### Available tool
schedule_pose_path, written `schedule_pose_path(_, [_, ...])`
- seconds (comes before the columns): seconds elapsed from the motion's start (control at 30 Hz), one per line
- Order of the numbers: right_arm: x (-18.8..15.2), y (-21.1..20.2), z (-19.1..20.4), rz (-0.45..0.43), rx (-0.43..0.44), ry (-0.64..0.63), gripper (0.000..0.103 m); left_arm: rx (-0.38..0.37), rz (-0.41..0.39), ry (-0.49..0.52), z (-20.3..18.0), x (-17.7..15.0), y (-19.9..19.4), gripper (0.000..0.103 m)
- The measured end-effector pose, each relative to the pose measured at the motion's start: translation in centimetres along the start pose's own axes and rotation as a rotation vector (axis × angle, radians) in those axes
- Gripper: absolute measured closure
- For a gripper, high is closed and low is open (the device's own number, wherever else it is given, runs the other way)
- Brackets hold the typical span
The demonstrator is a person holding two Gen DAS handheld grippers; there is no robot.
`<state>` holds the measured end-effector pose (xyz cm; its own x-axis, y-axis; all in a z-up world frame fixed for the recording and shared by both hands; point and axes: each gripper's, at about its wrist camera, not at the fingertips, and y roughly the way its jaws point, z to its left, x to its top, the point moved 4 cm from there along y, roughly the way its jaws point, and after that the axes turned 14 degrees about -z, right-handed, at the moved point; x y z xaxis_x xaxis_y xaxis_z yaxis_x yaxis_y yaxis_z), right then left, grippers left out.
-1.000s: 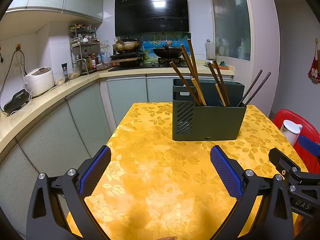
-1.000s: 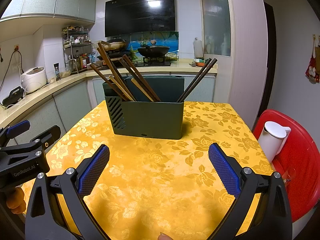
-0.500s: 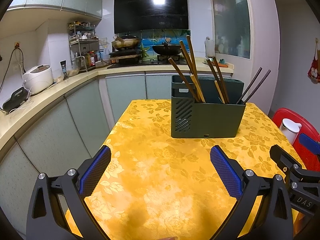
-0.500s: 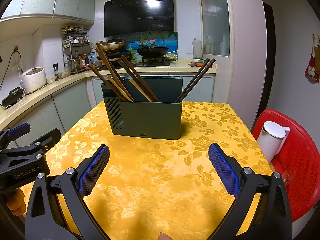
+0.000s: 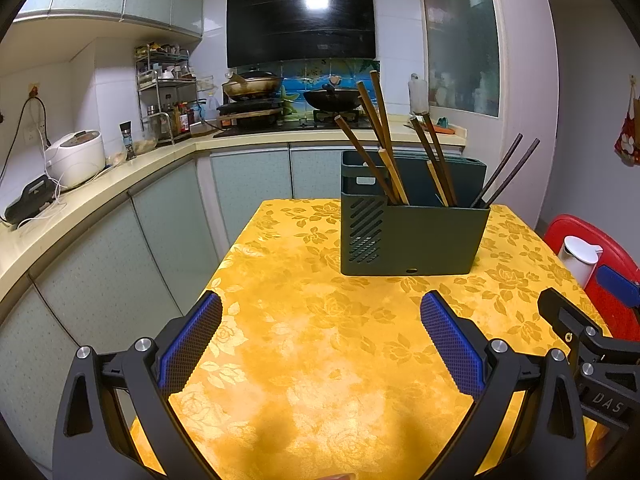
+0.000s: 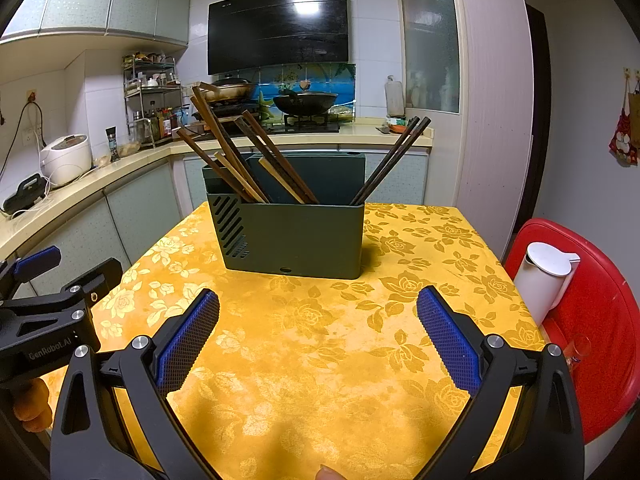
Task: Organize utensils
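A: We start at our own tongs. Our left gripper (image 5: 320, 336) hangs low over the near end of the table, its blue pads (image 5: 450, 346) spread wide with only cloth between them. Our right gripper (image 6: 318, 332) is just as wide apart and grips nothing either.

B: And beneath us?

A: A yellow tablecloth (image 6: 320, 360) with a rose pattern covers the table. Beyond it a pale counter (image 5: 100, 184) bends round the left wall, with a white rice cooker (image 5: 76, 157), a wire spice rack (image 5: 166, 104) and a stove with two pans under a black range hood (image 5: 300, 24). At the right sits a red stool (image 6: 600, 320) with a white kettle (image 6: 544, 280) on it.

B: What differs from a second ago?

A: In the left view we have drawn back a little and swung left: the holder sits smaller and farther right, and more cabinet front shows. The right view has barely changed. Both pairs of fingers are as wide as before.

B: And the container?

A: The dark green utensil holder (image 6: 296, 236) stands upright on the far half of the table, well apart from both grippers. Brown wooden chopsticks (image 6: 240, 160) lean in its left and middle parts; two dark chopsticks (image 6: 390, 160) lean out from its right end.
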<state>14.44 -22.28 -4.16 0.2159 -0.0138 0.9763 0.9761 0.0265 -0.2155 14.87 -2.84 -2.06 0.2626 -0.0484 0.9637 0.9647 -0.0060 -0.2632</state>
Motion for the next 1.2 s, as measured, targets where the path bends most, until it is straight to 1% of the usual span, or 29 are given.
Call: schedule_pose_path(1.2, [-0.14, 0.04, -0.06, 0.003, 0.002, -0.001, 0.007, -0.001, 0.001, -0.001, -0.09, -0.19, -0.02, 0.007])
